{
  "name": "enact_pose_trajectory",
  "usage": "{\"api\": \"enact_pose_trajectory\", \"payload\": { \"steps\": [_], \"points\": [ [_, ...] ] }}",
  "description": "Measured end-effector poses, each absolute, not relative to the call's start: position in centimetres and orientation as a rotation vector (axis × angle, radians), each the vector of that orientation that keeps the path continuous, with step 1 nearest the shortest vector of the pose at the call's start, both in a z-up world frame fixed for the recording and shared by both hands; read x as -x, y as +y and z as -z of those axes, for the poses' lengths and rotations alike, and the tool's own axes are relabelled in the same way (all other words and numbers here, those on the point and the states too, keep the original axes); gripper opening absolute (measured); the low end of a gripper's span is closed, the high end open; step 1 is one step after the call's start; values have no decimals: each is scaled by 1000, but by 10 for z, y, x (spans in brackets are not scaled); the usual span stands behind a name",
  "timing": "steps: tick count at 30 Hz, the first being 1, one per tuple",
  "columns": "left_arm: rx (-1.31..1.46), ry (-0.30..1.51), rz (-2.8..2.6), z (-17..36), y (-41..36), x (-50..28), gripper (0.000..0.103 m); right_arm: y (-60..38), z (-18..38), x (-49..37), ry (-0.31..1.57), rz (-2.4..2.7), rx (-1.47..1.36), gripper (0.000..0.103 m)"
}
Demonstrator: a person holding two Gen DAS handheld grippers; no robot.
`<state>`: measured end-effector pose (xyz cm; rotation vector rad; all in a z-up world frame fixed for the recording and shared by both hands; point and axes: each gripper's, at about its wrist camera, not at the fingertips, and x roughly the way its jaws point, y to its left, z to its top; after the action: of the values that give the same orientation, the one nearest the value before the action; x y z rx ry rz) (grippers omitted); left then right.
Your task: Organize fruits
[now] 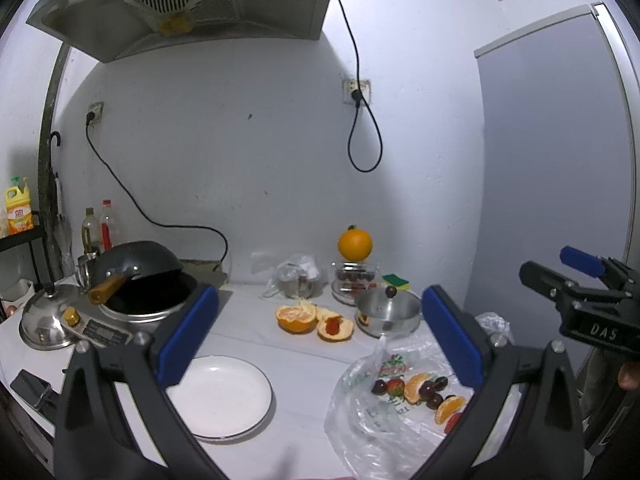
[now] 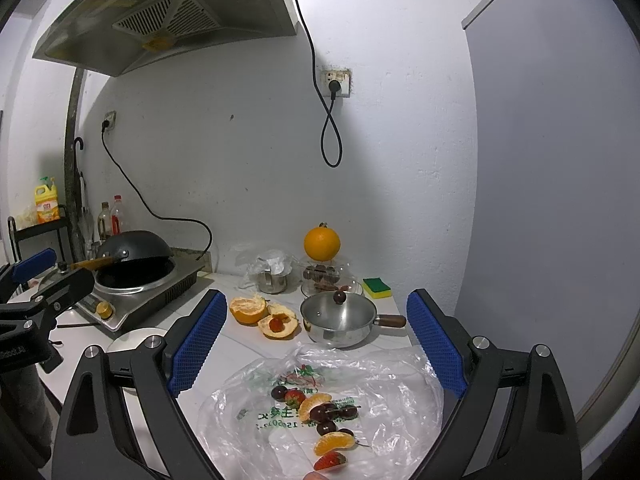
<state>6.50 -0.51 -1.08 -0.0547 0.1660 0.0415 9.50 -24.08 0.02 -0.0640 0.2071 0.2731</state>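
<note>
Fruit skewers (image 2: 320, 416) of cherries, orange segments and strawberries lie on a clear plastic bag (image 2: 380, 392) on the white counter; they also show in the left wrist view (image 1: 424, 394). A white plate (image 1: 224, 396) sits left of the bag. My left gripper (image 1: 320, 344) is open and empty above the counter between plate and bag. My right gripper (image 2: 316, 344) is open and empty, just above the skewers. The right gripper also shows at the right edge of the left wrist view (image 1: 580, 280).
A peeled orange (image 2: 248, 309) and its peel with a strawberry (image 2: 278, 326) lie mid-counter. A small steel pot (image 2: 340, 320) has a cherry on its lid. A whole orange (image 2: 322, 243) tops a glass container. A wok on a cooker (image 1: 140, 280) stands left.
</note>
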Motion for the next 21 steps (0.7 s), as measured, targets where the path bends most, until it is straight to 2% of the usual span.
{"api": "enact_pose_trajectory", "payload": {
  "steps": [8,21],
  "points": [
    [45,217,-31,24,-15,-80,102,-255,23,-107,268,-264,67,94],
    [38,382,-18,81,-39,-117,102,-278,104,-141,495,-263,111,93]
  ]
}}
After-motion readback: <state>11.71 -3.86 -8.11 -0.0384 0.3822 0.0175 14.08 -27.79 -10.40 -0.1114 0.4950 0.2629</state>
